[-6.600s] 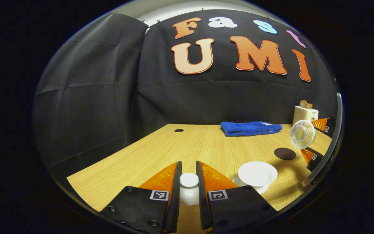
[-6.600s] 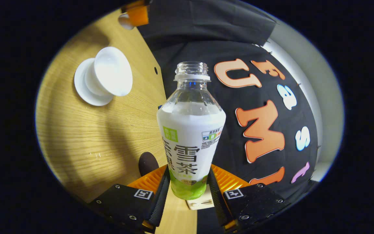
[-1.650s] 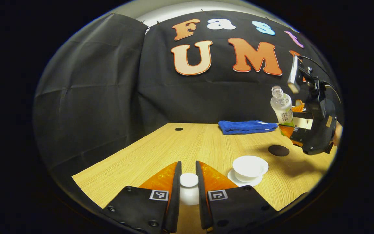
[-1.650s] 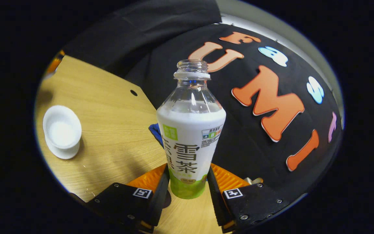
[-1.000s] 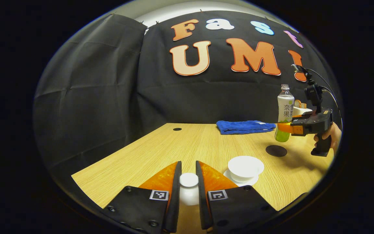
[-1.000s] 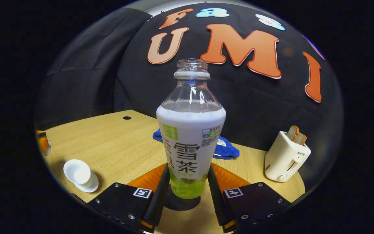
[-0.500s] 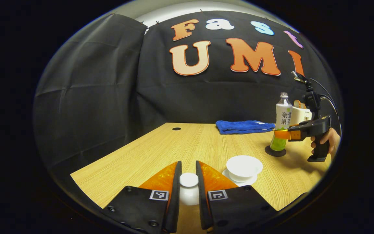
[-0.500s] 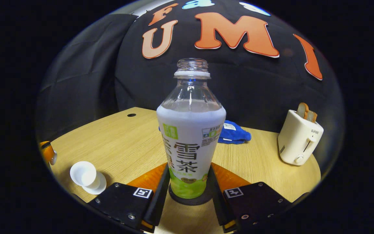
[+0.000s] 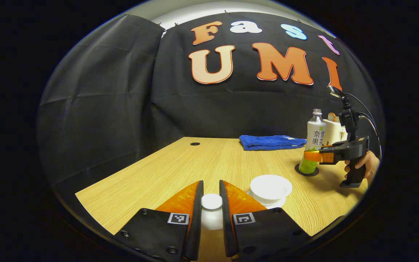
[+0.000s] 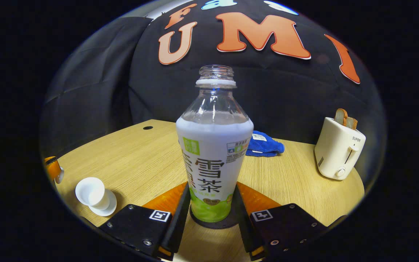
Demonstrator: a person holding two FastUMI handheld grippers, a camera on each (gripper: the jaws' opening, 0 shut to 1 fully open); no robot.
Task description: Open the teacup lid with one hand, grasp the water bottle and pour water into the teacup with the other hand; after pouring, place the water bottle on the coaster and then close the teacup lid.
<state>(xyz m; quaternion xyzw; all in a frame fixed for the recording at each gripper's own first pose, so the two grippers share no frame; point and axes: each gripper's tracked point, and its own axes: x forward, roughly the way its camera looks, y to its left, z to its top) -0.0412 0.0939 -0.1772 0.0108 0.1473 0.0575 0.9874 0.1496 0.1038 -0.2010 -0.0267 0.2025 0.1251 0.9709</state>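
Staged recording booth, black cloth wall [image 9: 104, 109], wooden table [image 9: 195, 163], toaster [image 10: 338, 153]

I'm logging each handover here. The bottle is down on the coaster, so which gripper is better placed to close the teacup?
Left. The left gripper already holds the lid beside the open teacup. The right gripper is shut on the bottle, farther away.
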